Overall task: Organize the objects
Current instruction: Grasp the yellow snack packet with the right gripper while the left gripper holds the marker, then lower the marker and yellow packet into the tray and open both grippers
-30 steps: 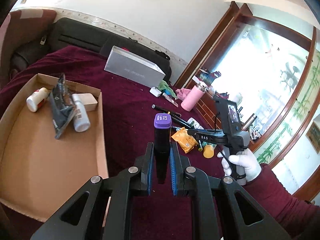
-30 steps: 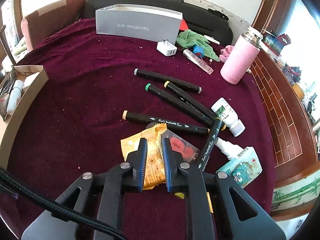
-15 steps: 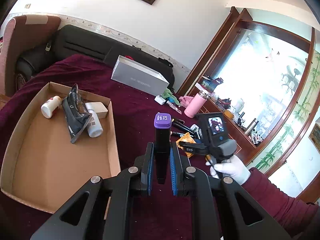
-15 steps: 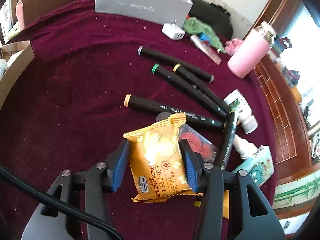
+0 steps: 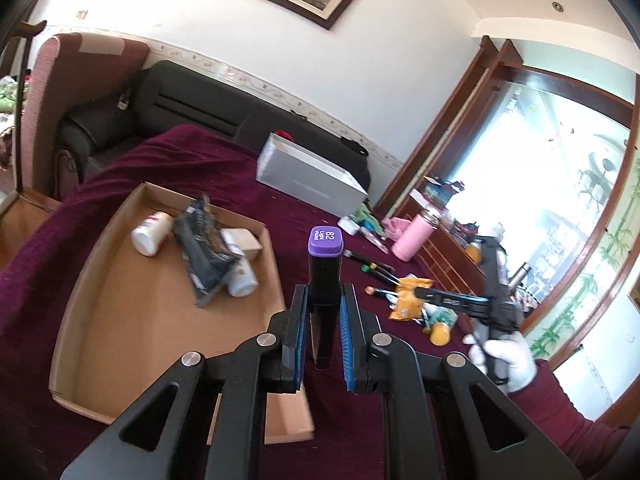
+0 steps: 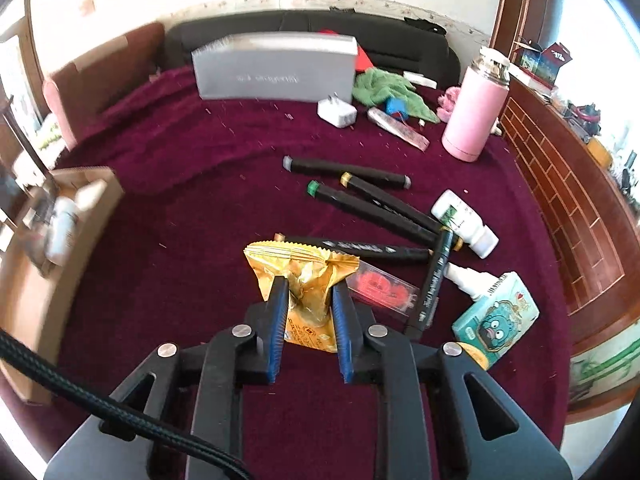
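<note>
Between the left claw's (image 5: 323, 322) blue pads, a black marker (image 5: 325, 280) with a purple cap is standing upright, pinched firmly, beside the cardboard tray (image 5: 132, 320). Right claw (image 6: 307, 308) is closing on a yellow snack packet (image 6: 298, 270), pads pressing its crumpled sides, above the maroon-covered surface (image 6: 192, 240). Four black markers (image 6: 376, 208) are lying just beyond, near a pink bottle (image 6: 474, 114).

Purple-capped black marker (image 5: 325, 272), golden snack packet (image 6: 306, 280), possibly maroon cloth (image 6: 200, 208)
</note>
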Demonstrator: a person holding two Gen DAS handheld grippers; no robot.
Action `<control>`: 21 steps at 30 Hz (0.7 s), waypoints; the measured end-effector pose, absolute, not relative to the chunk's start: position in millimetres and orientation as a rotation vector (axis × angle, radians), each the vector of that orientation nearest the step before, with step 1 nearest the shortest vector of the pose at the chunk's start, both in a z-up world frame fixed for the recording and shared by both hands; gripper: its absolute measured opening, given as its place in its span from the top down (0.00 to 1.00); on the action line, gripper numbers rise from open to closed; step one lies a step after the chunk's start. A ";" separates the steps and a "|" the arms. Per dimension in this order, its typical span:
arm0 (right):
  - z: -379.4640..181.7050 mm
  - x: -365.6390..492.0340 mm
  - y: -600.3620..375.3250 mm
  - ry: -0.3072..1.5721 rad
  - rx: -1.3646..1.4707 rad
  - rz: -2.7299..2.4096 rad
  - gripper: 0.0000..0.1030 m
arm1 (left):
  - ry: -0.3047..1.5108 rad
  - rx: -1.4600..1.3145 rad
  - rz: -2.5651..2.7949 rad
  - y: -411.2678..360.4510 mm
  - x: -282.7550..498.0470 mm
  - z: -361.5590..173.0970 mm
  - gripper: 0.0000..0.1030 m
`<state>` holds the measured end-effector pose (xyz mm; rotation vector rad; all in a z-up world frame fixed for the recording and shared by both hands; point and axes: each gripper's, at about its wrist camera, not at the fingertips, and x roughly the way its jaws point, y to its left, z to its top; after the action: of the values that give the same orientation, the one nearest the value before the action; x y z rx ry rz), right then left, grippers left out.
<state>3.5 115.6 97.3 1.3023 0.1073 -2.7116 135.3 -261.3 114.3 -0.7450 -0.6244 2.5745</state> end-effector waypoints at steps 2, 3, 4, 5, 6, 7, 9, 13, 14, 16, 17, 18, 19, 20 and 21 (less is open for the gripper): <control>109.2 8.1 105.7 0.085 1.246 -2.699 0.82 | -0.623 -0.747 2.598 -270.6 133.6 114.7 0.89; 113.6 10.0 101.1 0.081 1.224 -2.692 0.82 | -0.615 -0.753 2.619 -277.6 131.3 115.7 0.89; 121.1 13.0 92.5 0.072 1.192 -2.677 0.82 | -0.608 -0.757 2.632 -280.2 130.0 116.3 0.89; 126.9 15.8 84.4 0.064 1.168 -2.659 0.82 | -0.594 -0.763 2.652 -285.1 127.4 116.8 0.89; 131.5 17.4 76.4 0.056 1.148 -2.639 0.82 | -0.580 -0.774 2.672 -290.3 123.9 117.3 0.89; 134.3 18.5 69.8 0.051 1.133 -2.621 0.82 | -0.570 -0.783 2.684 -294.0 121.3 117.2 0.89; 141.1 22.0 49.8 0.045 1.103 -2.570 0.82 | -0.539 -0.809 2.713 -301.7 113.8 116.7 0.89; 142.5 29.7 8.3 0.017 1.077 -2.452 0.81 | -0.494 -0.873 2.751 -312.1 102.0 110.2 0.89; 141.1 31.3 -2.7 0.012 1.075 -2.422 0.81 | -0.482 -0.892 2.755 -314.6 99.4 107.2 0.89; 136.6 34.9 -23.6 0.010 1.077 -2.360 0.81 | -0.462 -0.916 2.758 -317.2 97.2 103.2 0.89; 134.4 37.7 -31.9 0.009 1.080 -2.337 0.81 | -0.452 -0.930 2.758 -318.6 95.8 101.1 0.89; 131.7 39.4 -40.7 0.010 1.084 -2.314 0.81 | -0.442 -0.950 2.755 -320.5 93.1 98.2 0.89; 127.2 40.1 -53.0 0.018 1.094 -2.280 0.81 | -0.435 -0.966 2.753 -321.8 89.6 96.2 0.89; 124.1 40.0 -60.8 0.021 1.102 -2.260 0.81 | -0.428 -0.985 2.751 -323.4 86.0 94.0 0.89; 120.6 39.0 -68.4 0.022 1.112 -2.239 0.81 | -0.423 -1.011 2.741 -325.3 80.0 90.7 0.89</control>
<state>39.0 -68.4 120.6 1.1120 0.0217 -2.2387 80.0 -325.3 90.7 -1.0114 -0.4230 2.7414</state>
